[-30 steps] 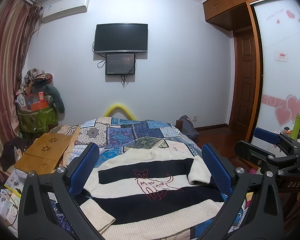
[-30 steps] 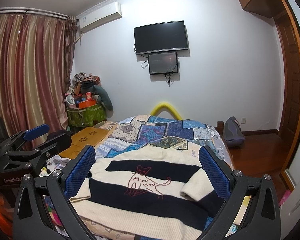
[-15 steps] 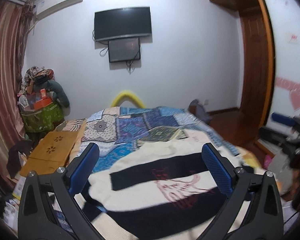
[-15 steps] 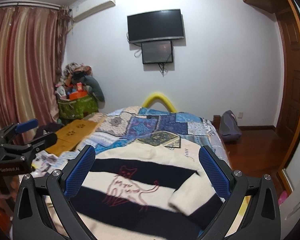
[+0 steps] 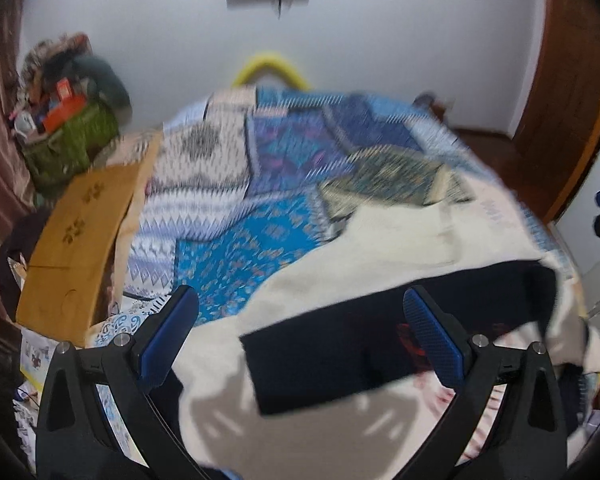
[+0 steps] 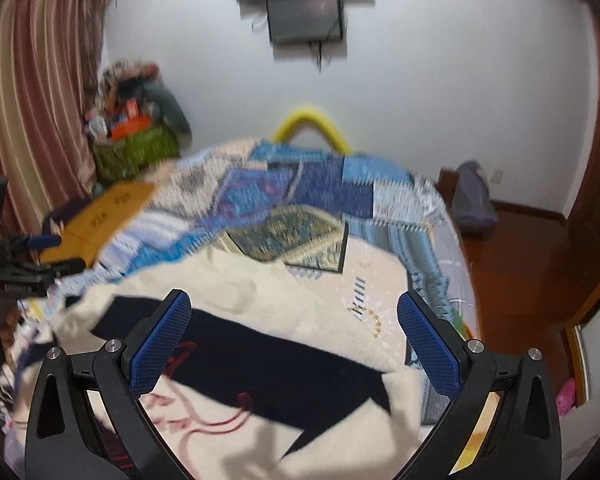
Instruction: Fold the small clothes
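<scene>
A cream sweater with wide black stripes and a red line-drawn cat (image 5: 340, 352) lies spread flat on the patchwork bedspread (image 5: 260, 184). It also shows in the right wrist view (image 6: 268, 364). My left gripper (image 5: 300, 336) is open and empty, low over the sweater's left shoulder part. My right gripper (image 6: 294, 340) is open and empty, low over the sweater's upper right part. The left gripper (image 6: 24, 264) shows at the left edge of the right wrist view. Both views are blurred by motion.
A wooden lap table (image 5: 80, 240) leans at the bed's left side. A green basket piled with things (image 5: 68, 148) stands in the far left corner. A yellow arch (image 6: 312, 124) sits at the bed's far end. A wooden door (image 5: 572, 92) and floor are at right.
Both grippers have moved forward and down toward the sweater, which now fills the lower part of both views. Both stay open.
</scene>
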Available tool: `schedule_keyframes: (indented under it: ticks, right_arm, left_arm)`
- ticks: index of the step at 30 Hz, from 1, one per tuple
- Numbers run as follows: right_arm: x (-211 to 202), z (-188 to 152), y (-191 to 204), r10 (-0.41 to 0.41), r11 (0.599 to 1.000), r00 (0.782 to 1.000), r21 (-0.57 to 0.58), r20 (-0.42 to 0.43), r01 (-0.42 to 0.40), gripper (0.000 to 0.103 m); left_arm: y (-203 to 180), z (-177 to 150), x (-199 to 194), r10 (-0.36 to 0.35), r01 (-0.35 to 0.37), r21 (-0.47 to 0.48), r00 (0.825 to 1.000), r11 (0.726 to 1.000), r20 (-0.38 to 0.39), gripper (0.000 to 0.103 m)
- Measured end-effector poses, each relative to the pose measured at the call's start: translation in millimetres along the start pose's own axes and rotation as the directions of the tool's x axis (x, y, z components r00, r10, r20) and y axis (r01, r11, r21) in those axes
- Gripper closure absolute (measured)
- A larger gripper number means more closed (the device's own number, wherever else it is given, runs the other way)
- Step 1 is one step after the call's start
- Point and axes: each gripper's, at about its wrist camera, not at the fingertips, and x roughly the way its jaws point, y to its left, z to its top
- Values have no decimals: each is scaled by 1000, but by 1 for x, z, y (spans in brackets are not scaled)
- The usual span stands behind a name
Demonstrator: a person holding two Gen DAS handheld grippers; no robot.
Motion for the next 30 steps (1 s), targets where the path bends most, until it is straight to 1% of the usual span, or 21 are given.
schedule_keyframes:
  ticks: [2,3,4,7,8,9,10,11,12,14,15,16,17,18,20,21,22,23,24,28,30]
  right_arm:
    - [28,0,-8,7,1000,998,-14,-69,-8,4]
    - [40,-1,-12,13,1000,995,-17,-101,-15,4]
    - [52,-3,-16,23,1000,991,-18,-134,-26,6]
    - [85,-9,-27,60,998,972,-18,-227,-65,14]
    - [94,-8,-32,67,997,967,-17,-247,-74,16]
    - [105,-6,-36,77,996,960,-13,-271,-84,19]
    - [114,-7,-38,87,996,951,-7,-298,-93,23]
    - [123,-5,-40,96,995,944,-4,-316,-102,28]
    - [134,-3,-41,108,993,936,0,-335,-115,29]
    - [146,-3,-38,138,989,917,3,-374,-147,35]
    - [147,-4,-35,144,988,916,-5,-375,-157,38]
    - [147,-4,-32,153,985,917,-15,-369,-171,45]
    - [148,-3,-31,168,982,916,-20,-363,-187,56]
    - [148,-3,-29,188,978,913,-18,-362,-209,62]
    - [144,-2,-22,218,971,905,-14,-365,-239,82]
    - [147,0,-20,222,969,904,-18,-365,-246,87]
    - [145,1,-15,221,968,905,-29,-364,-248,88]
    - [147,4,-12,208,970,908,-41,-364,-239,90]
    - [150,8,-11,204,970,909,-48,-364,-237,90]
    - [158,23,-7,188,975,919,-47,-347,-218,91]
    - [165,31,-5,185,977,926,-40,-329,-210,91]
  left_arm:
    - [8,2,31,6,-5,8,998,1000,-58,0]
    - [13,3,48,3,-3,8,996,1000,-93,4]
    - [19,3,65,-1,1,2,992,1000,-127,10]
    - [33,3,104,-39,35,-24,978,999,-206,13]
    - [36,2,116,-49,43,-33,974,999,-223,13]
    - [39,1,125,-57,49,-39,970,998,-238,18]
    - [40,-1,133,-72,64,-40,964,997,-257,23]
    - [40,-2,141,-95,88,-38,958,995,-271,25]
    - [39,-4,146,-118,111,-43,953,993,-279,25]
    - [41,-6,149,-152,143,-54,953,988,-262,28]
    - [41,-7,149,-171,160,-66,953,985,-251,33]
    - [41,-8,148,-185,169,-83,953,982,-241,38]
    - [41,-9,147,-190,173,-92,953,981,-238,41]
    - [39,-9,145,-192,174,-98,953,980,-233,47]
    - [35,-9,141,-195,179,-90,953,980,-230,62]
    - [32,-8,138,-207,191,-90,951,977,-231,80]
    - [31,-6,136,-199,184,-85,952,979,-232,89]
    - [29,-4,133,-187,173,-76,954,982,-233,93]
    - [28,-2,131,-176,164,-71,957,984,-233,95]
    - [35,10,128,-103,94,-53,972,994,-213,95]
    - [43,17,132,-80,67,-66,975,996,-206,95]
